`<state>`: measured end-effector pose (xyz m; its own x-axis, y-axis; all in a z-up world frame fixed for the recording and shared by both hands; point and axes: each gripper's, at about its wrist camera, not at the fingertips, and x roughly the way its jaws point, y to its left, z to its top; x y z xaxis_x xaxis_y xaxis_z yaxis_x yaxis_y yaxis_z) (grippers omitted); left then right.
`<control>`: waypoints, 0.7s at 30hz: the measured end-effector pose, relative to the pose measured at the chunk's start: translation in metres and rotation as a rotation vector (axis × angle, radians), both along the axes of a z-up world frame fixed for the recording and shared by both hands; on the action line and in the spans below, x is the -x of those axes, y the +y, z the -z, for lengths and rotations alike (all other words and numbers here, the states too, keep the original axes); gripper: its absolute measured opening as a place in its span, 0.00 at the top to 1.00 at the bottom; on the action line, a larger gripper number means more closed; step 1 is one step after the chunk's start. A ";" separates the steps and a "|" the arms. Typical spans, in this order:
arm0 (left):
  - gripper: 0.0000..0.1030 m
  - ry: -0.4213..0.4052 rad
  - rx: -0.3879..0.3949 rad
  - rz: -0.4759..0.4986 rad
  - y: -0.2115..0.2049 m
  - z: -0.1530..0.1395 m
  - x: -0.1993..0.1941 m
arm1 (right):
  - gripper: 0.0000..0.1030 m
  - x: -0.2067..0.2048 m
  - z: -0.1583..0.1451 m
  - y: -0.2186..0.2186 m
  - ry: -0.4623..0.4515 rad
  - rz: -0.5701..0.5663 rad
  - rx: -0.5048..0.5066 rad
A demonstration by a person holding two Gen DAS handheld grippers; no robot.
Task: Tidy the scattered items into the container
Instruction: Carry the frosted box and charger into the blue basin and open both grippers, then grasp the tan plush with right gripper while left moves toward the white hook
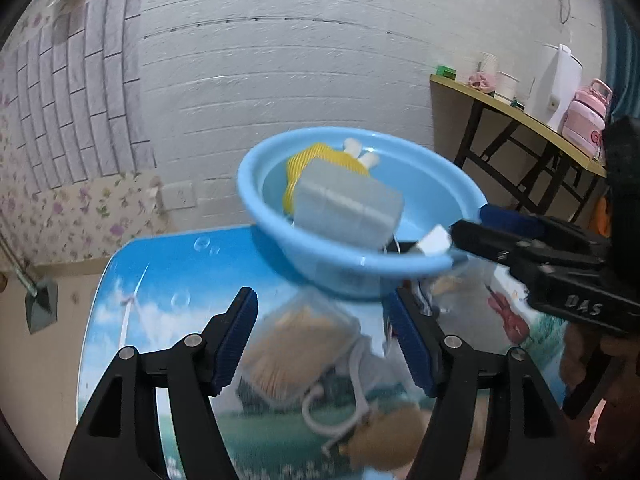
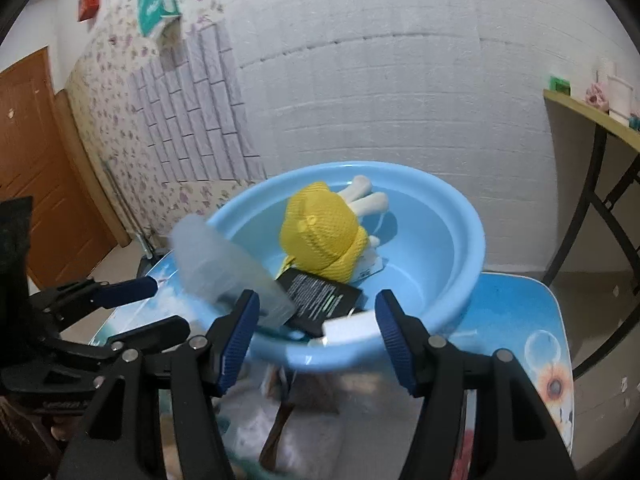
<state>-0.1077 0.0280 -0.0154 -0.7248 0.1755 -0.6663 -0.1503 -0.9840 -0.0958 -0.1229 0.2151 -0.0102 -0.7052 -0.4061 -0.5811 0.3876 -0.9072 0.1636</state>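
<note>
A light blue basin (image 1: 320, 256) stands on the picture-printed table (image 1: 168, 280). In it lie a yellow mesh toy (image 2: 316, 232), a black printed packet (image 2: 320, 296) and a translucent grey box (image 1: 348, 204) that leans tilted on the near rim. My left gripper (image 1: 320, 296) is open above a clear box of brown sticks (image 1: 298, 356), a white cord (image 1: 352, 400) and a brown plush (image 1: 384, 444). My right gripper (image 2: 317, 295) is open at the basin's rim. A small white block (image 2: 348, 328) sits between its fingers, narrower than the gap.
Blurred bags and packets (image 2: 280, 412) lie on the table under the right gripper. A yellow-topped side table (image 1: 520, 116) at the right carries cups, a white kettle and a pink bottle (image 1: 586, 120). A dustpan (image 1: 40, 304) leans at the left wall.
</note>
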 end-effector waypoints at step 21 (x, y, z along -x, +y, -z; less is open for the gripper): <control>0.21 -0.102 -0.051 -0.050 -0.030 0.036 -0.046 | 0.41 -0.050 0.035 0.049 -0.131 0.087 -0.023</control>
<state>-0.0617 -0.0018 -0.0516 -0.6627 0.1766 -0.7278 -0.0882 -0.9834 -0.1583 -0.0730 0.2638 -0.0456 -0.6546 -0.3325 -0.6790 0.2841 -0.9405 0.1866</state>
